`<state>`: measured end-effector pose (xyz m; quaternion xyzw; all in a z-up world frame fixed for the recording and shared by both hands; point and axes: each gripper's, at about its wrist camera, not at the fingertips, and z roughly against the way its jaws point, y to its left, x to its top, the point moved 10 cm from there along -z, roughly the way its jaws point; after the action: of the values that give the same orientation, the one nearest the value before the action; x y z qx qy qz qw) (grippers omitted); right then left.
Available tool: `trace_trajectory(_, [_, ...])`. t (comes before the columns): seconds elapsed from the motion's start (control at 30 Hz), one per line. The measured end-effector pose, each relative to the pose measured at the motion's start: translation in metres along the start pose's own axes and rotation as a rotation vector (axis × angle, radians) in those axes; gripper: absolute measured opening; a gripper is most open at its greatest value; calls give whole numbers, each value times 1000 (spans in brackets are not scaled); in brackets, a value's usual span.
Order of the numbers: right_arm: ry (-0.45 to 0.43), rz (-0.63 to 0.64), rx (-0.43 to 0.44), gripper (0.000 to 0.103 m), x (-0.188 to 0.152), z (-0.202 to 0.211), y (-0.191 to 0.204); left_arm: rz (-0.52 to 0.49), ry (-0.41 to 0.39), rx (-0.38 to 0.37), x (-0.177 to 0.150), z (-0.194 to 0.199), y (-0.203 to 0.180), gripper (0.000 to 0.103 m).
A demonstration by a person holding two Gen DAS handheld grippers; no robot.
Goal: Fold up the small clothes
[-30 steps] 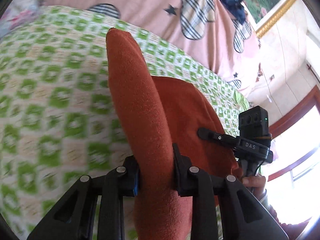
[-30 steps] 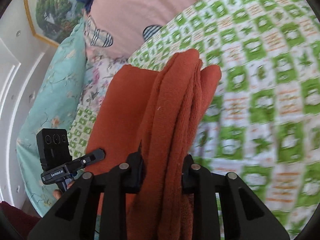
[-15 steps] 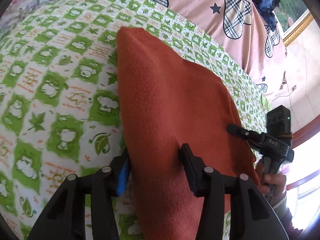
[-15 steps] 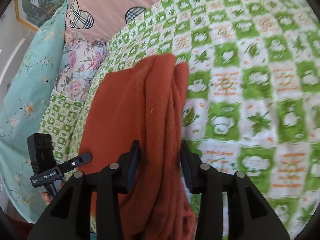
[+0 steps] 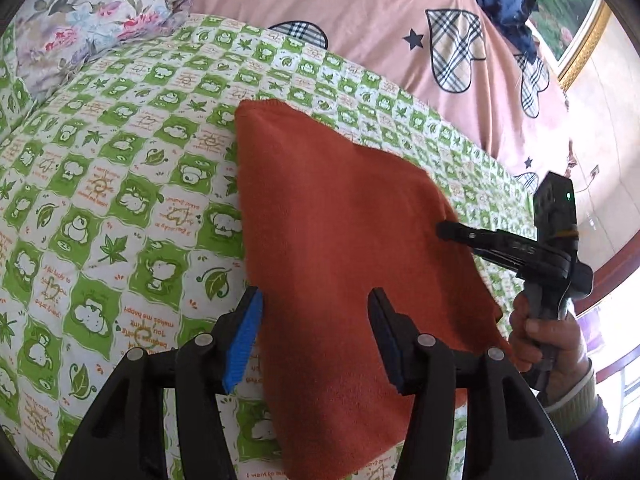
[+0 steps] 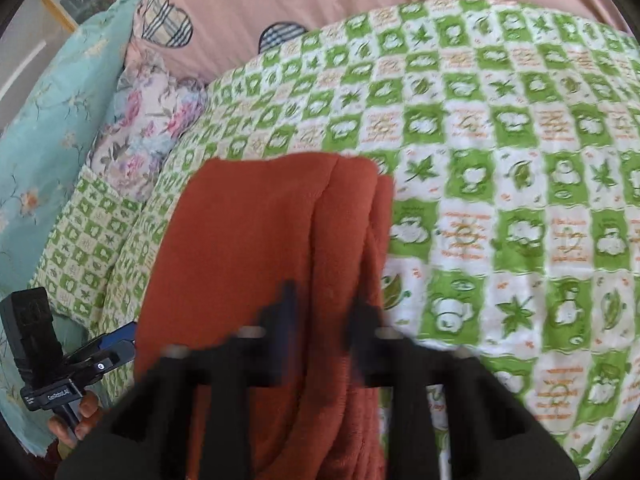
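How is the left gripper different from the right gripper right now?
The left gripper has its fingers spread wide, with a bright blue pad showing on one; the right gripper has its fingers closer together, over the bunched edge of the orange cloth. The left gripper looks sharp in its own view, while the right gripper is blurred, so its grip is unclear. Both are black and sit over the cloth lying on the green checked sheet.

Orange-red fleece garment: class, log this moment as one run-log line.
orange-red fleece garment: folded, flat on green-checked bedsheet | left gripper: open, straddling edge | right gripper: blurred, state unclear
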<state>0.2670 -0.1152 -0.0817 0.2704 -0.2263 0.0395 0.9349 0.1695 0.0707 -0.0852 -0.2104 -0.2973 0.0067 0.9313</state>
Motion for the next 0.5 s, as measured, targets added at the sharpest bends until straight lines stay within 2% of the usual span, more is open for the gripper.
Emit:
trace_trajectory(0.13, [-108,48,18,14,18,28,16,-10,8,7,-2,-4,-1,53])
trace_trajectory(0.17, [-113,45,13,14,21,29,13,-6,12,5,-2,-4,-1,53])
trace_trajectory(0.27, [-36,34,-52,14,14,4,-11,-9,27,19,-5,-10,0,53])
trace_trajectory(0.33, [24,10,-54,17,3,-14,-24,-25,44,39,-9,-16,0,53])
trace_trajectory(0.4, [11,-29,-34,21,2,-10,-30,-45,70,70,-15,-23,1,53])
trace_trajectory(0.5, [-20,-33,-64,22,6,12,-25,-37,53,57,-13,-13,0,53])
